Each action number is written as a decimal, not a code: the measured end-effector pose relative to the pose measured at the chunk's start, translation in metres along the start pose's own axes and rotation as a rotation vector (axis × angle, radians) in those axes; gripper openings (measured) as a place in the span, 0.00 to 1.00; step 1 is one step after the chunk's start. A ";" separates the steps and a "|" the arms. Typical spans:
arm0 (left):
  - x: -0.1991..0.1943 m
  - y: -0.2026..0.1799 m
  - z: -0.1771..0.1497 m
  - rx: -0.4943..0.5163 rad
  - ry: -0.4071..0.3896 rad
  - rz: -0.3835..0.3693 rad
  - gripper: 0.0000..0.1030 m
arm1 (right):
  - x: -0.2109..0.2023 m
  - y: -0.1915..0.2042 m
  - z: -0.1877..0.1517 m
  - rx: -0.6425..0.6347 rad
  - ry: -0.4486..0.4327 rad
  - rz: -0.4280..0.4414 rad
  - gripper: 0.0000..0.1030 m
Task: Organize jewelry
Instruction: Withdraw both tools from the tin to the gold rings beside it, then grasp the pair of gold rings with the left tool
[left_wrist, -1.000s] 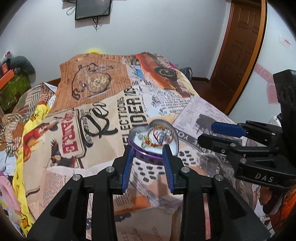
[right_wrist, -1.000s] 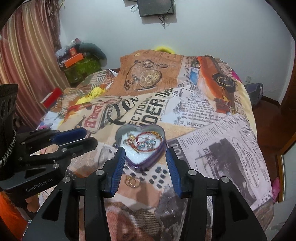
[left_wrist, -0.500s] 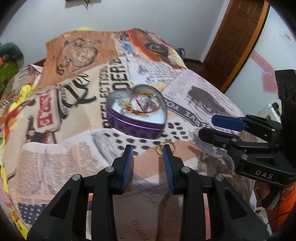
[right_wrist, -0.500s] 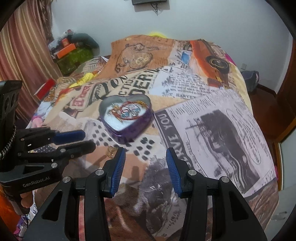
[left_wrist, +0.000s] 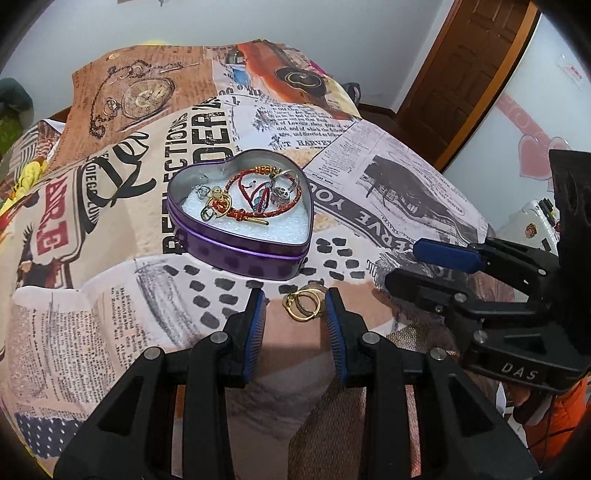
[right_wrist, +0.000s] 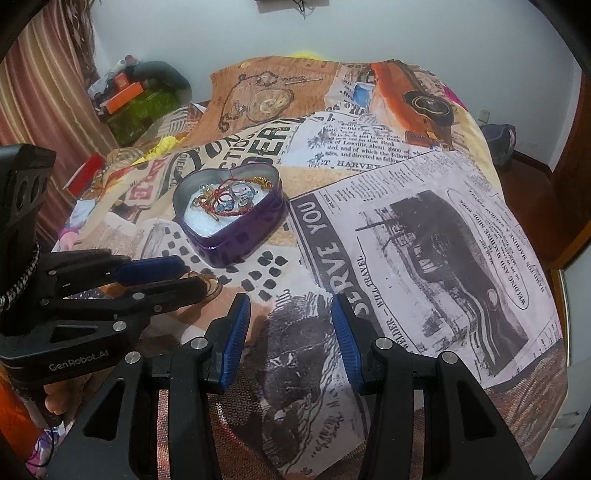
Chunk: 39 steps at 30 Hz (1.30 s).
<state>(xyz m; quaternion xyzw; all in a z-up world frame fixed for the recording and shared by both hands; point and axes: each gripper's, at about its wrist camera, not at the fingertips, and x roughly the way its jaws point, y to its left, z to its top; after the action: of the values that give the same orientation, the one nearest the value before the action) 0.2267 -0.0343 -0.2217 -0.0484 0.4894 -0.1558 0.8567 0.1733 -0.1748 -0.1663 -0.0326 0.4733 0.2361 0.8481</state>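
A purple heart-shaped tin (left_wrist: 236, 254) sits open on the bed, holding a red braided bracelet (left_wrist: 258, 199), rings and small charms on white foam. It also shows in the right wrist view (right_wrist: 236, 240). Gold hoop earrings (left_wrist: 304, 304) lie on the bedspread just in front of the tin. My left gripper (left_wrist: 295, 314) is open with the hoops lying between its fingertips, nearer the right one. My right gripper (right_wrist: 290, 321) is open and empty over the bedspread, to the right of the tin; it shows in the left wrist view (left_wrist: 417, 266).
The bed is covered by a newspaper-print spread (right_wrist: 406, 221). A wooden door (left_wrist: 476, 74) stands at the right. Striped curtains (right_wrist: 37, 92) and cluttered boxes (right_wrist: 129, 96) lie at the far left. A TV hangs on the back wall.
Both grippers have dropped lower and pulled back from the tin. The left gripper now straddles the gold hoops. The right gripper has shifted right, away from the tin.
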 end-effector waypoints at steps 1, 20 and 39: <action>0.001 0.001 0.000 -0.003 0.001 -0.007 0.31 | 0.001 0.000 0.000 -0.001 0.001 0.002 0.41; -0.015 0.008 0.000 -0.019 -0.057 -0.015 0.20 | 0.008 0.017 0.005 -0.053 0.024 0.025 0.41; -0.027 0.034 -0.009 -0.046 -0.090 0.057 0.20 | 0.039 0.047 0.017 -0.153 0.075 0.064 0.19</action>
<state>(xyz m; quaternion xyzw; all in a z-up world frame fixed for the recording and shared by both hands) 0.2144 0.0070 -0.2122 -0.0611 0.4548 -0.1175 0.8807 0.1833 -0.1138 -0.1806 -0.0909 0.4861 0.2968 0.8169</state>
